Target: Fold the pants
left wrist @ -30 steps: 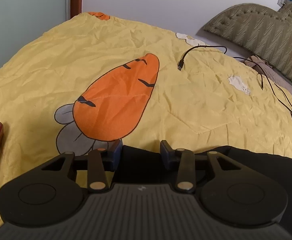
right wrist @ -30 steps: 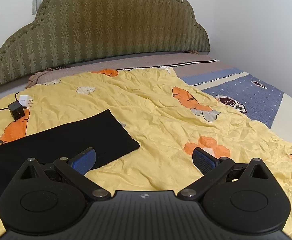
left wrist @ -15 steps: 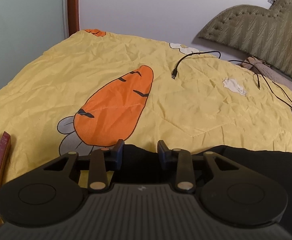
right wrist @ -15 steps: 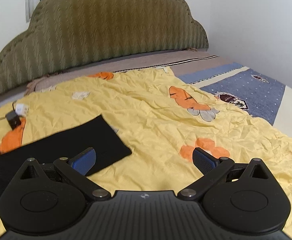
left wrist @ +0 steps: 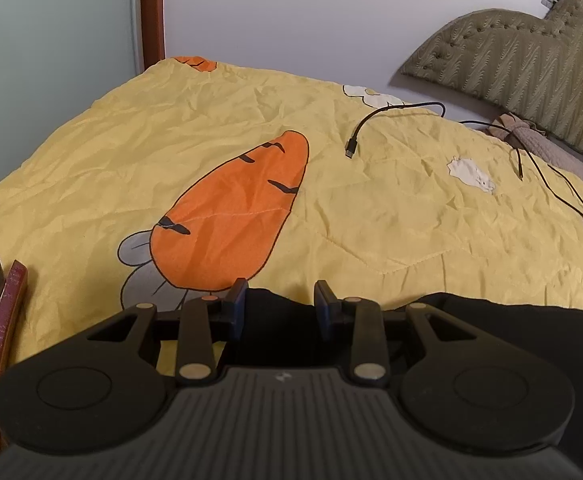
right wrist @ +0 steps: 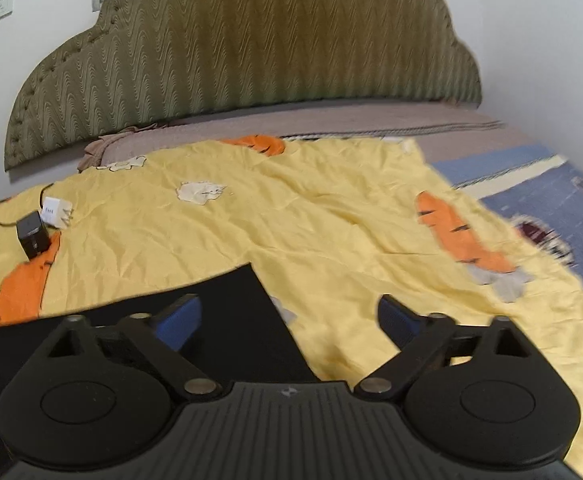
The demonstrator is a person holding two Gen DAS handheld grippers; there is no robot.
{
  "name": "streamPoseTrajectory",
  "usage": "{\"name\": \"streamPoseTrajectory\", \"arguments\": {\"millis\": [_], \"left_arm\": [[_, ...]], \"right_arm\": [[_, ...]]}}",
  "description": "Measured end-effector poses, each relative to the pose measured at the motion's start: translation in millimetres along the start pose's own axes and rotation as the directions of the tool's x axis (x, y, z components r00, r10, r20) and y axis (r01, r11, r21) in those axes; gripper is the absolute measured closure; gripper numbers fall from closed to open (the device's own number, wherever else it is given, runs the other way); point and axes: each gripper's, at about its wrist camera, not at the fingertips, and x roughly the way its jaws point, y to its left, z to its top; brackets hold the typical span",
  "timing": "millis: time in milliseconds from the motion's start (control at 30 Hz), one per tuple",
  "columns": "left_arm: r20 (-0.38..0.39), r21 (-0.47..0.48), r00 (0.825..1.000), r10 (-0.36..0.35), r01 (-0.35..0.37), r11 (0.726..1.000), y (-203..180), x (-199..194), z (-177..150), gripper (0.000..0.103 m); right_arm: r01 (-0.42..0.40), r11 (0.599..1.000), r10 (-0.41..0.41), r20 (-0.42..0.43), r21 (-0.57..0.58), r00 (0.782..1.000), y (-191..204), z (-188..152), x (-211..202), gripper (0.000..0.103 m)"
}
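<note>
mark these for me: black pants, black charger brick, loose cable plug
black pants (right wrist: pixel 231 312): right wrist view, flat cloth near its end edge.
black charger brick (right wrist: pixel 32 234): right wrist view, its front face.
loose cable plug (left wrist: pixel 351 148): left wrist view, the connector tip.

Left gripper (left wrist: pixel 279 304) angles downward, its blue pads narrowed to a modest gap with black cloth bunched between them. Right gripper (right wrist: pixel 289 318) also tilts down, its jaws set wide and closing in, one finger (right wrist: pixel 179 316) over dark fabric, nothing pinched.
</note>
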Motion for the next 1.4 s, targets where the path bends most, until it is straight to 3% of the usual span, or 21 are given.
{"name": "streamPoseTrajectory", "arguments": {"millis": [133,367,467,600,700,900,1067,1133,1167,1233,1300,1400], "left_arm": [[-0.006,0.008,1.0,0.014,-0.014,1.0,-2,2,0,0.072],[-0.014,-0.01,0.999,0.034,-0.034,0.999,-2,7,-2,0.072],[-0.016,-0.018,0.999,0.034,-0.035,0.999,-2,7,-2,0.072],[-0.018,-0.018,0.999,0.034,-0.034,0.999,-2,7,-2,0.072],[-0.017,-0.019,0.999,0.034,-0.034,0.999,-2,6,-3,0.072],[-0.008,-0.017,0.999,0.042,-0.042,0.999,-1,5,-4,0.07],[0.044,-0.027,0.995,0.094,-0.093,0.995,-2,-13,-6,0.052],[0.1,-0.003,0.982,0.161,-0.161,0.987,-4,-27,-8,0.02],[0.142,0.01,0.969,0.203,-0.206,0.978,-6,-35,-10,0.015],[0.187,0.035,0.956,0.225,-0.235,0.971,-9,-49,-11,0.014],[0.216,0.061,0.953,0.214,-0.232,0.971,-13,-64,-10,0.013],[0.236,0.024,0.955,0.181,-0.192,0.981,-15,-87,-5,0.013]], "right_arm": [[-0.028,0.999,0.028,-0.049,0.018,0.998,6,10,35,0.031],[-0.057,0.996,0.051,-0.084,-0.066,0.995,34,17,77,0.053],[-0.077,0.996,0.074,-0.081,-0.044,0.994,33,20,88,0.055],[-0.095,0.994,0.091,-0.082,-0.046,0.992,35,21,92,0.06],[-0.1,0.994,0.097,-0.079,-0.037,0.992,33,20,92,0.075],[-0.085,0.996,0.084,-0.048,-0.018,0.995,26,17,86,0.089],[-0.069,0.998,0.069,-0.01,0.01,0.998,17,17,71,0.094],[-0.1,0.992,0.101,-0.01,0.078,0.995,5,16,65,0.094],[-0.094,0.992,0.095,-0.007,0.087,0.995,1,16,63,0.093],[-0.078,0.992,0.079,-0.006,0.097,0.997,-7,14,55,0.091],[-0.143,0.976,0.149,-0.03,0.163,0.988,-22,6,46,0.084],[-0.16,0.96,0.18,-0.068,0.23,0.981,-39,-10,35,0.082]]}}
